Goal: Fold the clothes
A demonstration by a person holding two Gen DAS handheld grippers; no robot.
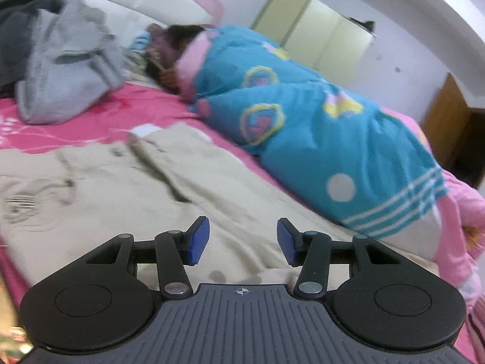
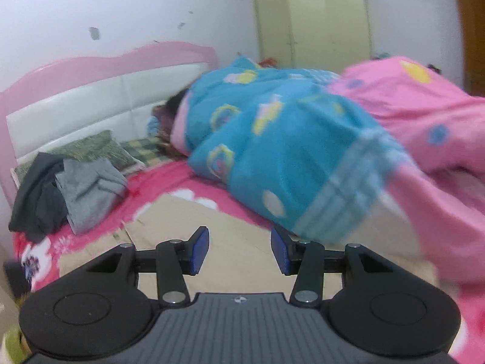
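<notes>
A beige garment lies spread flat on the pink bedsheet; the right wrist view shows the same beige garment from further back. My left gripper hovers over its near part, blue pads apart and nothing between them. My right gripper is also open and empty, held above the garment's near edge. A crumpled grey garment and a dark garment are piled near the headboard; in the right wrist view the grey garment and the dark garment lie at the left.
A person's head shows at the top of a bulky blue patterned quilt along the far side of the bed. A pink quilt lies to the right. The pink and white headboard, a pillow and a pale wardrobe stand behind.
</notes>
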